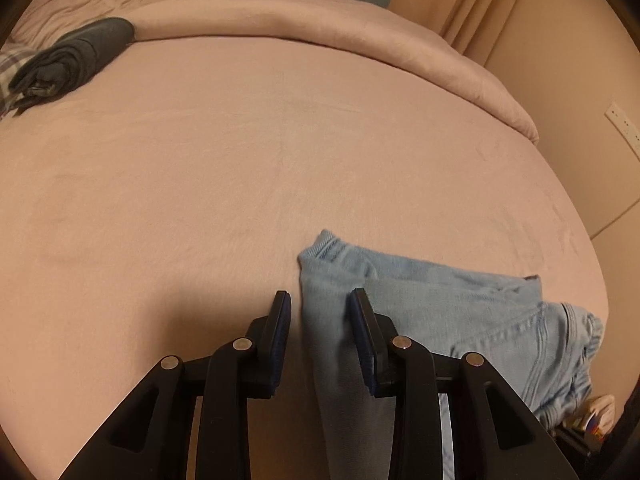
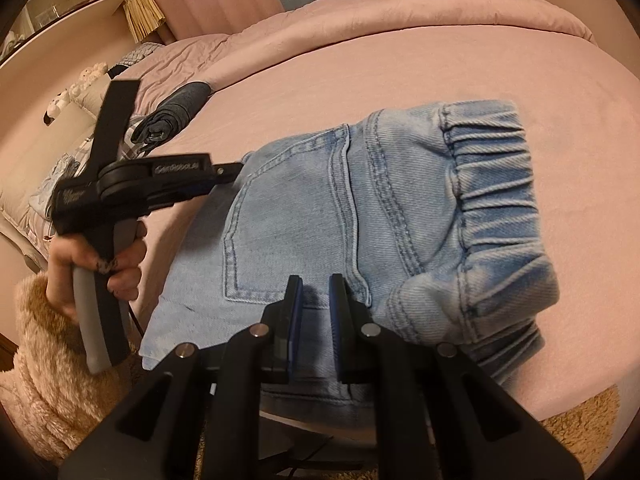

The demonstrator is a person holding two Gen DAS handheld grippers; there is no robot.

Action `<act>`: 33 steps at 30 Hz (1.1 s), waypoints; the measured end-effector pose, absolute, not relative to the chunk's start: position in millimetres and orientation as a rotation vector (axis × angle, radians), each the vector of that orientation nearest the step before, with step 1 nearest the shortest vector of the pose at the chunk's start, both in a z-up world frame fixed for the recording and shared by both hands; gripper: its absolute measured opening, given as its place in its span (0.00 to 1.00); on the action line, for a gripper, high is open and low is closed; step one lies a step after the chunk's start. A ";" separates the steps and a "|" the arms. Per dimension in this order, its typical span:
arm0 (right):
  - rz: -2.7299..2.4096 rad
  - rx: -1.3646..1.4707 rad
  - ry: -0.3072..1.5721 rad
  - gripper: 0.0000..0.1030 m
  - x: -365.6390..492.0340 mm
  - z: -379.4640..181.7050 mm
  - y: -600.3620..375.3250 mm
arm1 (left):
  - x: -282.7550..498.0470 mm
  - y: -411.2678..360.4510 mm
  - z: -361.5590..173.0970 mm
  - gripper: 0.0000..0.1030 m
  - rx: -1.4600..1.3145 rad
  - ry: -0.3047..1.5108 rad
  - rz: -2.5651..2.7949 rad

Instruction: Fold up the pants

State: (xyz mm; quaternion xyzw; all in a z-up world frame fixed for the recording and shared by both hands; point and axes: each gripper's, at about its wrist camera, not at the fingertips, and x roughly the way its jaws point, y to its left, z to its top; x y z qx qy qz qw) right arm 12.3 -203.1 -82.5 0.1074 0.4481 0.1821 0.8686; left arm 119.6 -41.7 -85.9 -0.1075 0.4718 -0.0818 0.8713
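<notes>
On bed (image 2: 520, 60): pants (image 2: 360, 208) half-folded; left gripper (image 1: 320, 300) and right gripper (image 2: 316, 284) both parted, straddling denim, likely for next fold.

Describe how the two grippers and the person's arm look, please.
Both grippers, left and right, are black plastic with silver round pins and dark blue pads on the fingers. The left one has a grey handle, white lettering on its body and a thin black cable. The sleeve is fluffy and beige.
</notes>
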 end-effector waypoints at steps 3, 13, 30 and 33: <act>0.381 0.220 0.936 0.10 13.1 -83.0 -203.2 | 105.9 -36.6 -83.7 0.33 -0.239 1.001 -0.180; 0.378 0.212 0.935 0.11 13.3 -83.2 -201.1 | 40.4 -40.1 -87.9 0.33 -0.249 1.036 -0.261; 0.375 0.209 0.932 0.11 13.7 -85.2 -199.7 | -6.3 -40.5 -92.1 0.33 -0.236 1.063 -0.286; 0.370 0.203 0.934 0.11 13.0 -84.5 -198.2 | -15.7 -35.7 -94.2 0.33 -0.246 1.070 -0.288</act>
